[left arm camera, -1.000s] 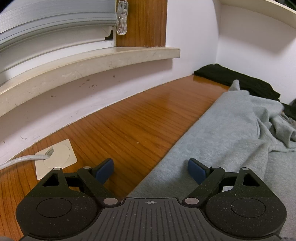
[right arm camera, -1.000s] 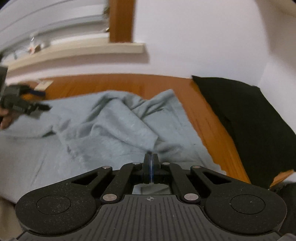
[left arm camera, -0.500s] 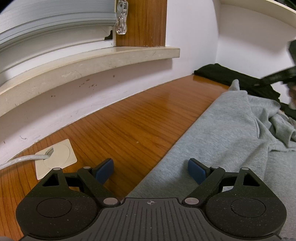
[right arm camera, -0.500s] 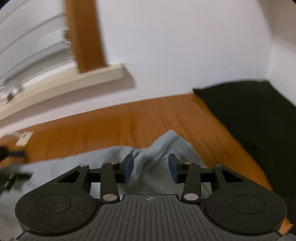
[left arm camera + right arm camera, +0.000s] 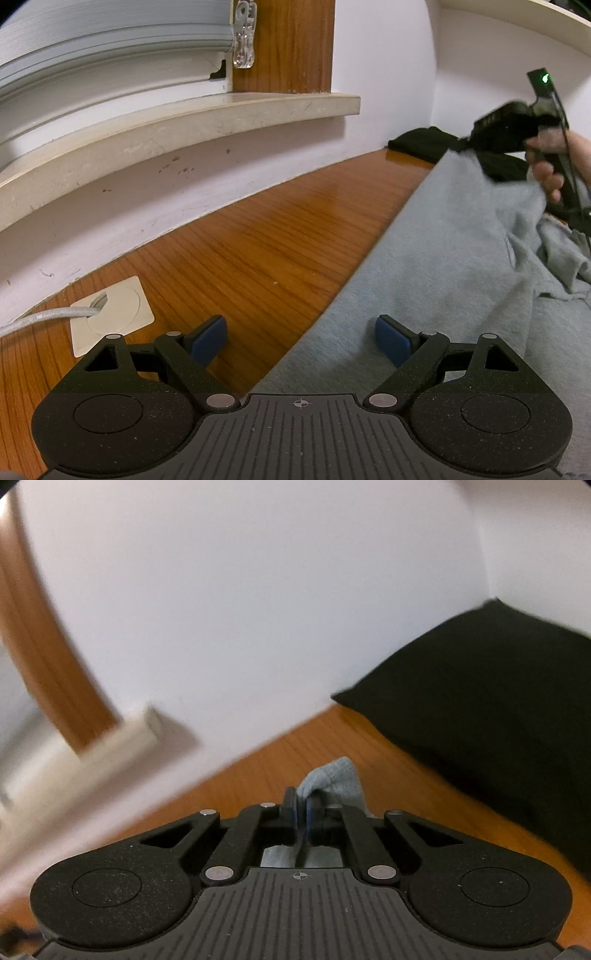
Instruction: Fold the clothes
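Right gripper [image 5: 301, 808] just closed, pinching my grey sweatshirt [image 5: 341, 775] corner; only left view shows left gripper [image 5: 301, 338] spread above it.

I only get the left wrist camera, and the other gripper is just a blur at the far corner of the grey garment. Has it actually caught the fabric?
Observer: Yes. The right gripper has just been closing its jaws, and they now pinch a corner of the grey garment.
Operator: Does any cloth stick out past the tips?
Observer: A small tip of the corner pokes out beyond them, seen against the wooden tabletop.
Operator: Is the black garment touching that corner?
Observer: No. The black garment lies flat off to the right by the wall, with bare wood between the two.
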